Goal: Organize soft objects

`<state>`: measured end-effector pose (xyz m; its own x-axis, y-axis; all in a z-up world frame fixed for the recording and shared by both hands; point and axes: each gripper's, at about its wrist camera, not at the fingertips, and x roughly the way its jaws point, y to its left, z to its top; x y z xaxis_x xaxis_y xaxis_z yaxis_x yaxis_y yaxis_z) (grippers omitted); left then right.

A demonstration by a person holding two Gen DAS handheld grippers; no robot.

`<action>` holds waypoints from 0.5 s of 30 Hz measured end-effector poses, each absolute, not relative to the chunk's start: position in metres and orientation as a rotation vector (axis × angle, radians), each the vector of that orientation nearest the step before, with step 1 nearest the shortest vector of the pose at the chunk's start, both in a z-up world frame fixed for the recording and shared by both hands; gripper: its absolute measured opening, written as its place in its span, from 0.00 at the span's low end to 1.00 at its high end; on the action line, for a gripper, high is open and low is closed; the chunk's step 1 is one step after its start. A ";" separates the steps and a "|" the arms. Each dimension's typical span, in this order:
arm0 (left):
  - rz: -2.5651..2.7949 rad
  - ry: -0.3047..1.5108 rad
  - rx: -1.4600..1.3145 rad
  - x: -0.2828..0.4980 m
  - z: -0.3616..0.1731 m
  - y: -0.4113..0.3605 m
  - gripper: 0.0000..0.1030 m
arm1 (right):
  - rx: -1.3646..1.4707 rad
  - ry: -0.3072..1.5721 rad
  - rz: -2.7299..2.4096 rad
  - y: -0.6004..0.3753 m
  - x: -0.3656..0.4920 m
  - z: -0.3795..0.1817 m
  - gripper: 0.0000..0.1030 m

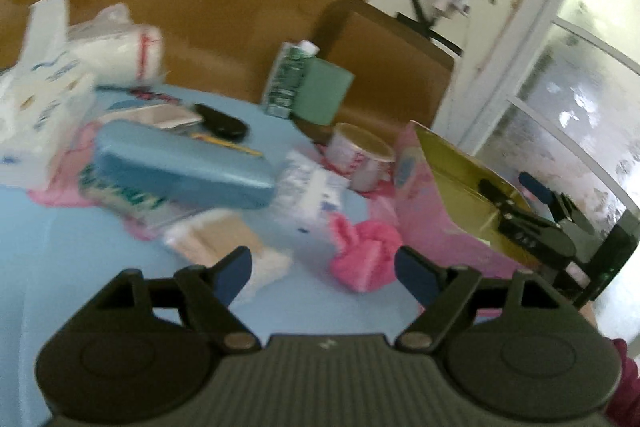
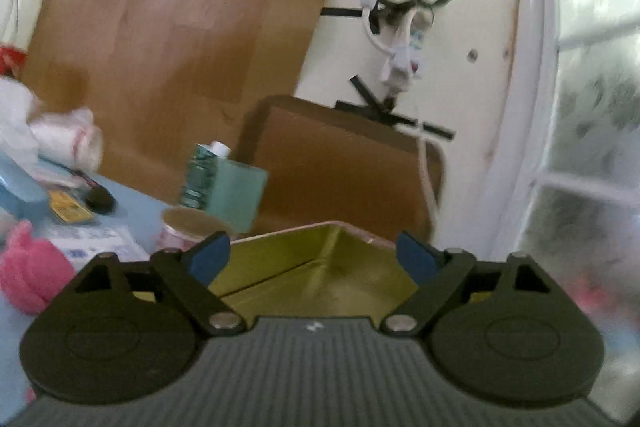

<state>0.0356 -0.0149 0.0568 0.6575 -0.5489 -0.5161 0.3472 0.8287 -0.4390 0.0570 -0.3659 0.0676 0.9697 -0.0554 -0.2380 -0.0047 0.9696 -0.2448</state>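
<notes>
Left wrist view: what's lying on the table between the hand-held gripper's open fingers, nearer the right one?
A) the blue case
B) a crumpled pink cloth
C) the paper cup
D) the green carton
B: the pink cloth lies loose on the blue table just ahead of the left hand-held gripper, beside its right finger; the blue case, green carton and cup sit farther back.

Motion blur smears both views; print on the green carton (image 1: 289,79) is unreadable. The blue case (image 1: 180,163) hides most of the packets beneath it. The pink soft toy (image 2: 30,273) is cut by the frame's left edge.
</notes>
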 end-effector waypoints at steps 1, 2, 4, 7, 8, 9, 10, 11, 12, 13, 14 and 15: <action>-0.509 0.685 -0.327 0.034 0.054 -0.008 0.79 | -0.208 0.252 -0.019 -0.376 0.061 0.070 0.80; -0.502 0.688 -0.336 0.034 0.053 -0.006 0.79 | -0.179 0.259 -0.006 -0.386 0.066 0.072 0.78; -0.493 0.694 -0.346 0.032 0.051 -0.002 0.80 | -0.139 0.272 0.005 -0.403 0.069 0.073 0.76; -0.497 0.695 -0.344 0.030 0.049 -0.002 0.80 | -0.085 0.320 0.055 -0.422 0.084 0.073 0.76; -0.502 0.697 -0.344 0.030 0.048 -0.002 0.80 | -0.082 0.321 0.055 -0.419 0.084 0.069 0.77; -0.510 0.699 -0.345 0.030 0.047 -0.003 0.80 | -0.084 0.303 0.034 -0.417 0.079 0.068 0.77; -0.518 0.699 -0.346 0.029 0.046 -0.003 0.80 | -0.086 0.267 -0.009 -0.412 0.071 0.072 0.79; -0.526 0.701 -0.344 0.029 0.045 -0.004 0.80 | -0.081 0.223 -0.048 -0.406 0.059 0.077 0.83; -0.532 0.704 -0.339 0.030 0.044 -0.006 0.80 | -0.072 0.177 -0.051 -0.398 0.046 0.084 0.85; -0.533 0.709 -0.335 0.030 0.043 -0.007 0.80 | -0.060 0.141 -0.028 -0.388 0.035 0.090 0.91; -0.534 0.712 -0.333 0.031 0.042 -0.007 0.80 | -0.036 0.129 0.029 -0.374 0.023 0.097 0.96; -0.537 0.716 -0.335 0.032 0.041 -0.008 0.80 | -0.003 0.154 0.110 -0.361 0.017 0.100 0.96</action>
